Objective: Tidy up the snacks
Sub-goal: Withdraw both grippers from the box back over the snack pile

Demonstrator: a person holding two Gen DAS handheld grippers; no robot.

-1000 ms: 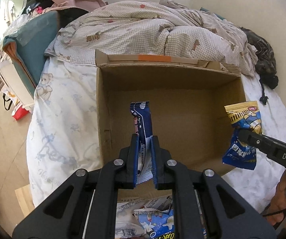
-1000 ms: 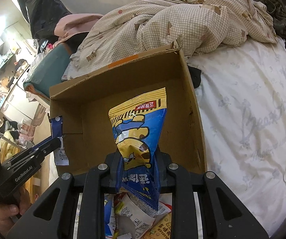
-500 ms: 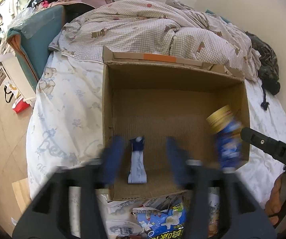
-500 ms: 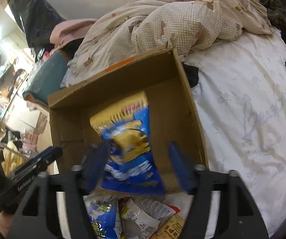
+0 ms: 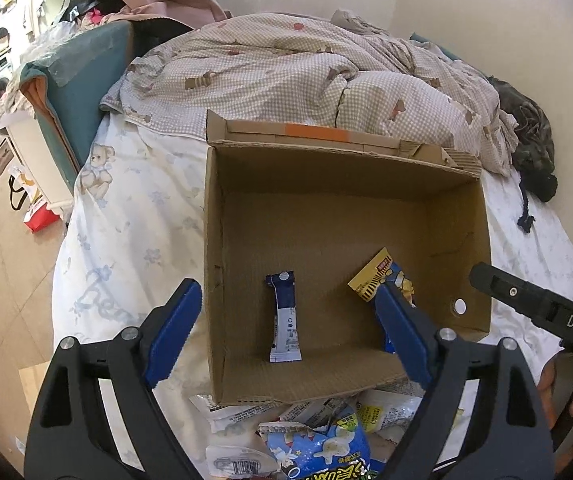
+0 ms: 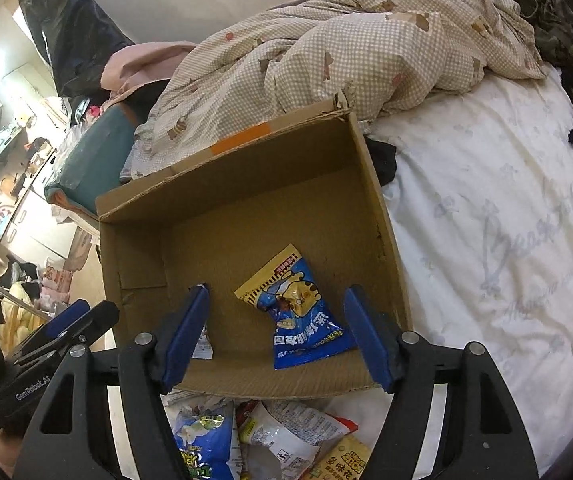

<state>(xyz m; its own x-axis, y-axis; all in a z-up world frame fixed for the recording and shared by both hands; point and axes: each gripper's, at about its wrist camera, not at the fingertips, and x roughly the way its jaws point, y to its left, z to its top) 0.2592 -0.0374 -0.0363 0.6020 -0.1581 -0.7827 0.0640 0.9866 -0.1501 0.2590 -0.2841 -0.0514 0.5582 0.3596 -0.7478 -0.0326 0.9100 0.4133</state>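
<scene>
Cardboard, brown and open-topped, forms the box (image 5: 246, 392) on the white bedsheet (image 5: 134, 216), and two snacks already lie on its floor: a slim blue-and-white stick packet (image 5: 283, 316) at about seven o'clock of the floor, and a blue-and-yellow pouch (image 6: 298, 312) near five o'clock, close to the near wall. The two lie apart, not touching. The left gripper (image 5: 286, 336) hangs over the near edge with its jaws opening, nothing between the pads but the view down to the stick packet. The right gripper (image 6: 278, 332) also has its fingers spread wide, the pouch lying loose on the box floor beneath, not pinched. I judge the step in hand to be the release of a pair of snacks into the box. More packets (image 6: 278, 436) sit heaped on the sheet at six o'clock, just outside the near wall; the next move likely calls for drawing both grippers back toward that heap and closing on a fresh packet each, taking care not to snag the low cardboard lip.
</scene>
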